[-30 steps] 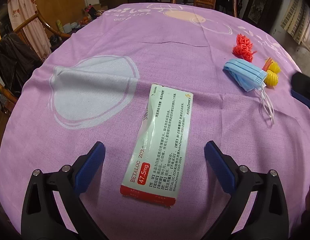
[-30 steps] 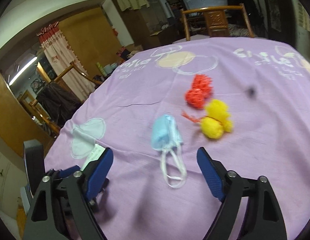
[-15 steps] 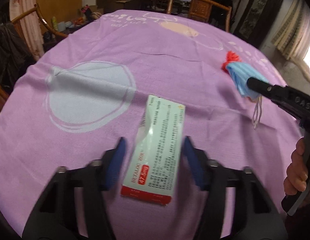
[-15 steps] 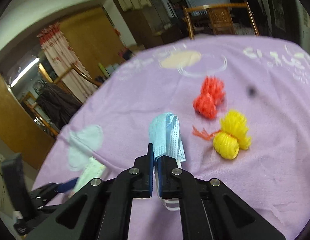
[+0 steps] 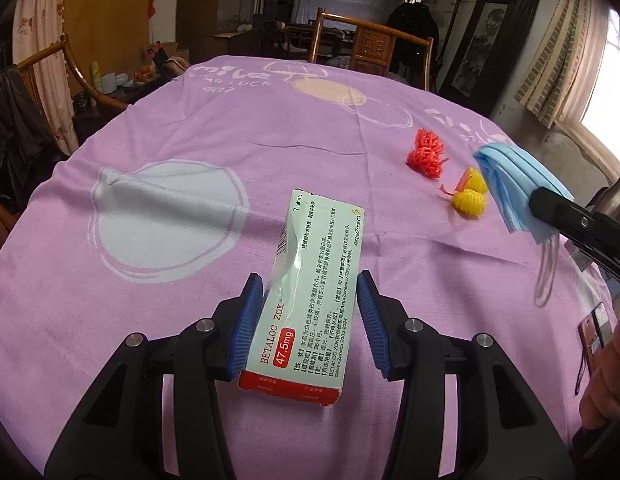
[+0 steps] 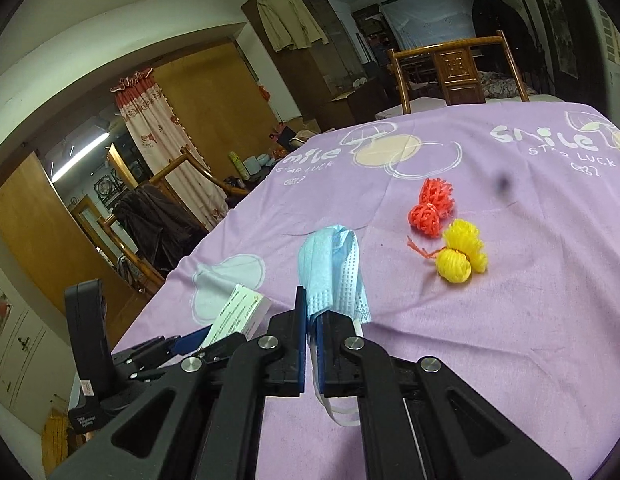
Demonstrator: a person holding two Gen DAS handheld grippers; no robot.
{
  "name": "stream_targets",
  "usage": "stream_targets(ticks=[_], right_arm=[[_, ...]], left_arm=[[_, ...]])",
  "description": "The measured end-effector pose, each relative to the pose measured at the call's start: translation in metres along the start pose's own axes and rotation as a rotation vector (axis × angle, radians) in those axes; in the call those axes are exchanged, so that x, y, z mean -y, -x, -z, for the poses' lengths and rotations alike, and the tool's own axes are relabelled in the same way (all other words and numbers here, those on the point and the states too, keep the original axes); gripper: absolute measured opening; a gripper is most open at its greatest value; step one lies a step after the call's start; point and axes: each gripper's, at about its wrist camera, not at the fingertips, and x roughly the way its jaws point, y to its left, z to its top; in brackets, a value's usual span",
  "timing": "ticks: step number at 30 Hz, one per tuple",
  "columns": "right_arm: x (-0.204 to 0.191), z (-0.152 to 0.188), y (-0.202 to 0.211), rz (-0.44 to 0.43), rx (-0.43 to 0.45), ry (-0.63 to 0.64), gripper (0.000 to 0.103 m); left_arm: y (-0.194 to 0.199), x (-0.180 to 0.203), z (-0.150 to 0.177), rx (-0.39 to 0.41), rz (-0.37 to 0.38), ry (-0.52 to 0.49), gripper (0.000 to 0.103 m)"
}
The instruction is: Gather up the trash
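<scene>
— Boxes first: what is held, and does it show contents?
— Left gripper has its blue pads pressed on both long sides of the medicine box, a flattened, creased carton; nothing inside it can be seen. Whether it is clear of the purple tablecloth I cannot tell.
— And the other side?
— Right gripper pinches the folded blue face mask, jaws nearly together, ear loops dangling below.
— Anything cut off?
— The mask's lower part is hidden between the pads, and a hand shows only partly at the right edge.
— Room around them?
— Red mesh ball and yellow mesh ball lie touching, farther right; bare cloth spreads left and far, towards a wooden chair.
</scene>
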Motion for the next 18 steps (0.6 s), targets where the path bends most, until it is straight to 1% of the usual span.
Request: stream_targets(ticks=[6, 11, 16, 18], right_arm=[[-0.003, 0.007, 0.004, 0.049, 0.002, 0.031, 0.005], [-0.004, 0.017, 0.009, 0.087, 0.008, 0.051, 0.006], [-0.005, 0.024, 0.012, 0.09, 0.003, 0.053, 0.007], [-0.005, 0.025, 0.011, 0.094, -0.001, 0.059, 0.007]], left_arm=[[0.0, -0.001, 0.0, 0.016, -0.053, 0.004, 0.049], [0.007, -0.003, 0.0, 0.05, -0.094, 0.003, 0.049], [0.014, -0.001, 0.0, 0.09, -0.134, -0.005, 0.049], [0.017, -0.001, 0.001, 0.101, -0.137, -0.001, 0.049]])
